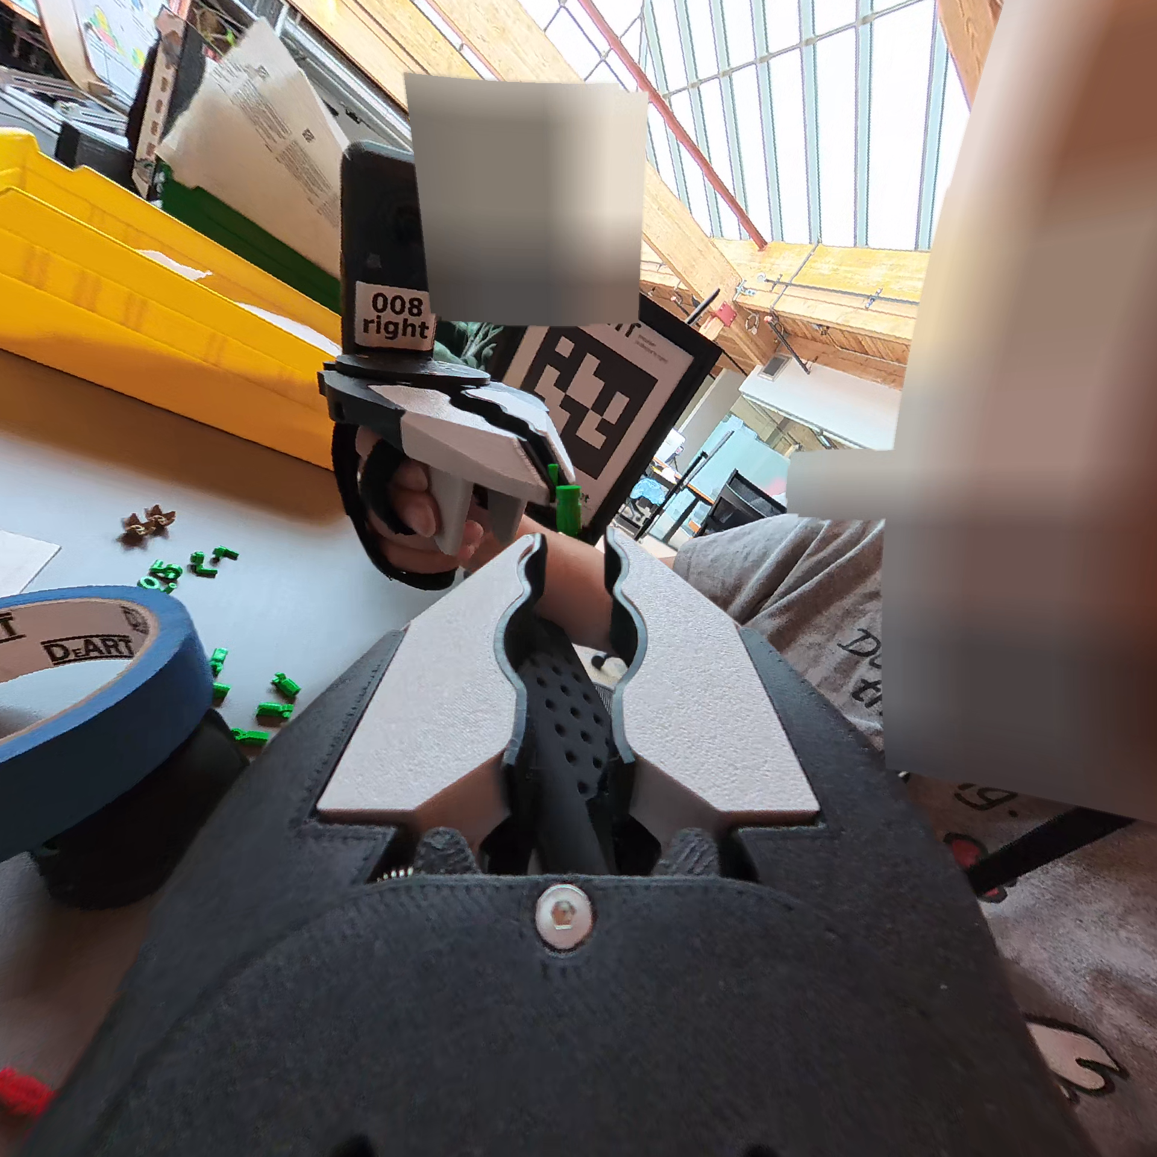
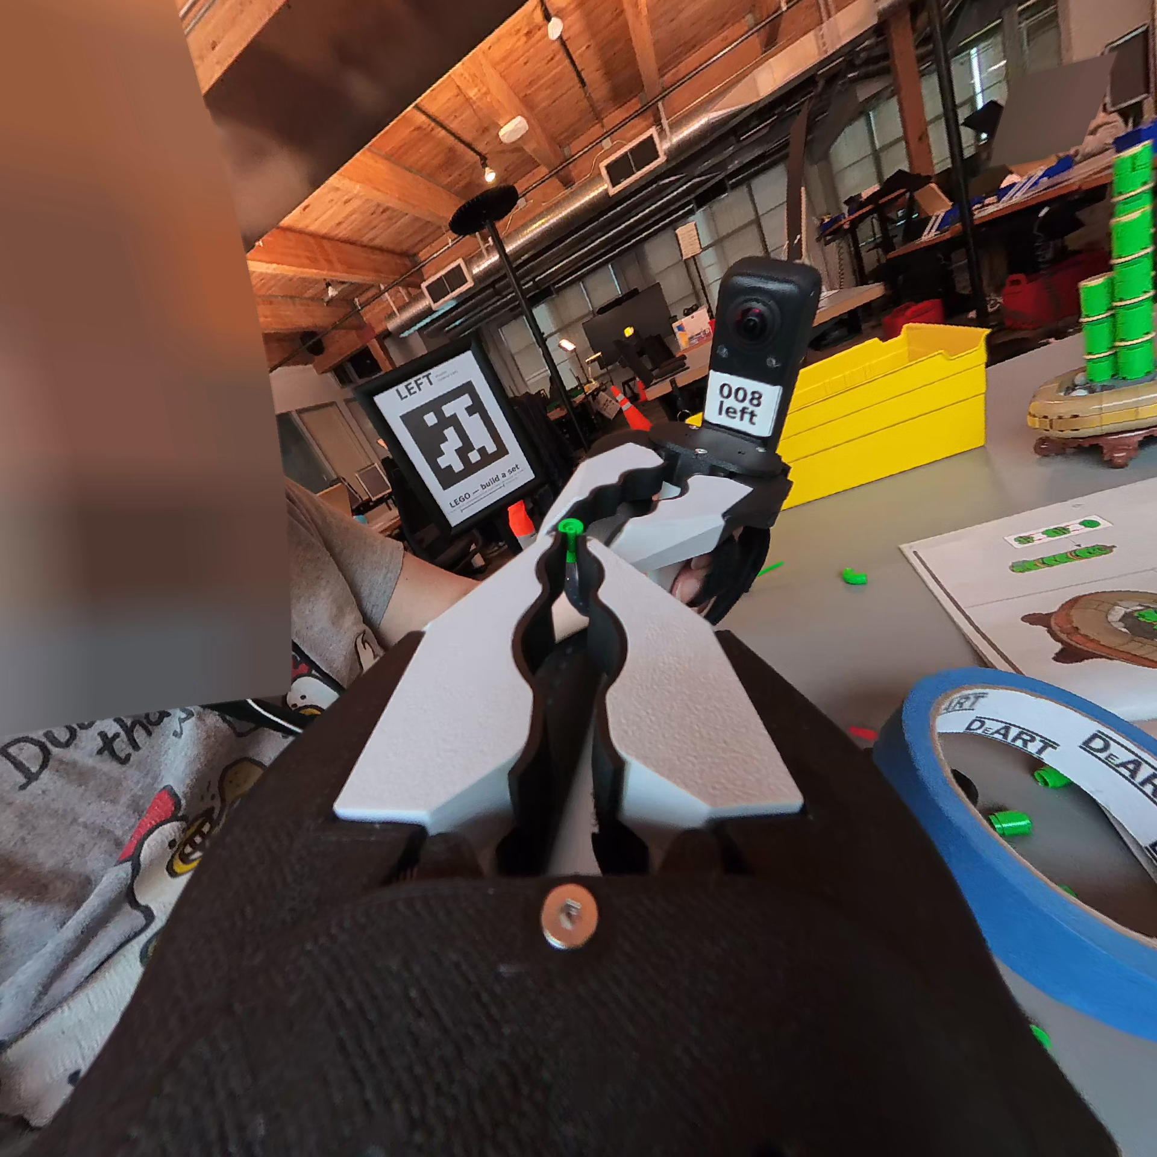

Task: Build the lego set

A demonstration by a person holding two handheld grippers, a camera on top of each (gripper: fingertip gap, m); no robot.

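Right gripper (image 2: 571, 551) pinches a green peg (image 2: 568, 537); left gripper (image 1: 573, 551) spread, empty. Tape roll (image 2: 977, 876) rings two green pieces (image 2: 1009, 823) (yellow bin (image 2: 876, 401) contents hidden).

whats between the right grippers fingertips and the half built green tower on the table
In the right wrist view: the left gripper held in the air, then bare grey table with one small green piece, before the green tower.

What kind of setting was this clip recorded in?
Likely a shared workshop or makerspace: exposed timber ceiling with metal ducting, workbenches behind, yellow parts bins on the grey table.
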